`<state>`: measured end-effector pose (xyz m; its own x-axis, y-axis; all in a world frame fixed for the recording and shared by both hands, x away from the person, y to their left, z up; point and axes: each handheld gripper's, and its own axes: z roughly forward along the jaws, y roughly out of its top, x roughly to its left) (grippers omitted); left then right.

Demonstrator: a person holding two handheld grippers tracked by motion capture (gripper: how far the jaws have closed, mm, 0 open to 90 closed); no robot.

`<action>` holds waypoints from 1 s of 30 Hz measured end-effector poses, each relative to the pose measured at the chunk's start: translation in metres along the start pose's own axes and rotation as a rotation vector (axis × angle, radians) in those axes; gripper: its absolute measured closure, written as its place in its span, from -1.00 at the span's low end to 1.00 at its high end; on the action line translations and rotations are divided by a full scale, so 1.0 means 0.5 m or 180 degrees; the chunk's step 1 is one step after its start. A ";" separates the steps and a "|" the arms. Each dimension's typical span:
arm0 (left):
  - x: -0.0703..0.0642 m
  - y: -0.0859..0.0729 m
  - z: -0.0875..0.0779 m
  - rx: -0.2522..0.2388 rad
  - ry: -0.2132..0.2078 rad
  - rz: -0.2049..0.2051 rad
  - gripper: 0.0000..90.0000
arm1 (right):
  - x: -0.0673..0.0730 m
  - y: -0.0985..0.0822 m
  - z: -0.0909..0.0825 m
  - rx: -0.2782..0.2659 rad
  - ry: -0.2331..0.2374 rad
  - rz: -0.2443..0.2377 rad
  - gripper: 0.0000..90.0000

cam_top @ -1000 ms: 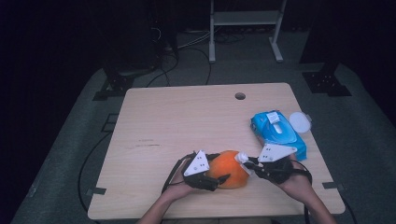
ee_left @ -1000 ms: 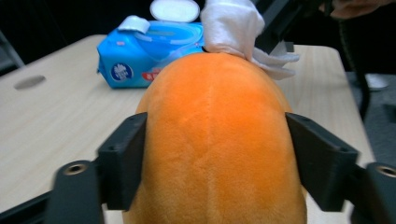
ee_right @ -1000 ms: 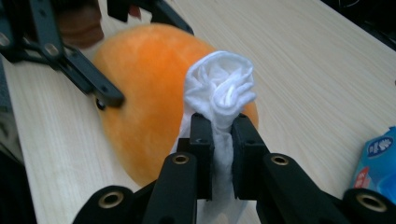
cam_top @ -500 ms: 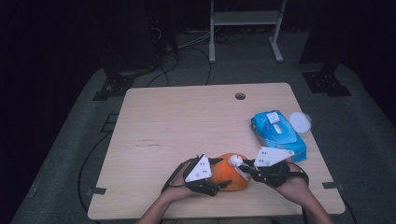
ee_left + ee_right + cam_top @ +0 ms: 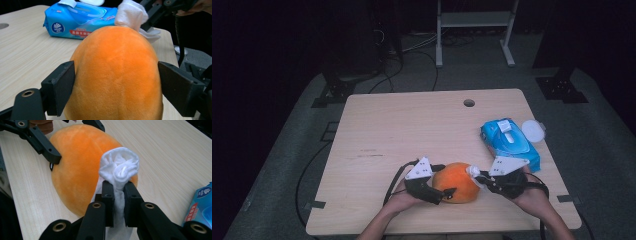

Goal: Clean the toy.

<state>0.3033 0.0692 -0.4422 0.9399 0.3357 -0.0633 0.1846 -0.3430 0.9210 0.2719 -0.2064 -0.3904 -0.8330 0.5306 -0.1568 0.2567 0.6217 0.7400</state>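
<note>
A dark room surrounds a light wooden table (image 5: 412,130) standing on grey floor, with black cables trailing behind it and the legs of a white metal stand at the back. Near the table's front edge, slightly right of centre, lies an orange plush toy (image 5: 456,182), rounded like a fruit. The person's left gripper (image 5: 435,191) reaches in from the toy's left; in the left gripper view its two black jaws flank the toy's sides, the left pad right at the fur and the right pad just at its edge, having just been opening with the toy between them. The right gripper (image 5: 475,176) comes in from the toy's right, its jaws clenched on a bunched white wipe (image 5: 120,168) whose wad rests against the top of the toy. Behind the right gripper, toward the table's right edge, sits a blue pack of wet wipes (image 5: 509,141) with its flap lifted, and a round white lid (image 5: 533,131) lies just beside it. A small round hole (image 5: 469,103) marks the table's far side.
</note>
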 end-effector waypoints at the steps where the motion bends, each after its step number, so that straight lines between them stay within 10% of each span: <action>1: 0.000 0.000 0.000 0.0015 0.0024 -0.0025 -0.67 | 0.001 0.000 0.001 0.0002 0.0000 0.0007 0.78; 7: 0.007 -0.001 0.000 0.0088 -0.0045 -0.0145 -0.71 | -0.001 -0.004 0.002 -0.0009 0.0051 0.0042 0.78; 20: -0.026 0.009 0.007 0.0001 0.0113 0.0297 -0.48 | 0.008 0.010 -0.011 -0.0190 0.0047 0.0046 0.78; 30: -0.067 0.015 0.022 0.0070 0.0085 0.0738 -0.49 | 0.083 0.063 0.014 -0.0351 0.0275 -0.0187 0.77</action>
<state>0.2761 0.0457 -0.4372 0.9500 0.2686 0.1595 -0.0291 -0.4326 0.9011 0.2489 -0.1605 -0.3781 -0.8853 0.4407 -0.1486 0.1549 0.5806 0.7993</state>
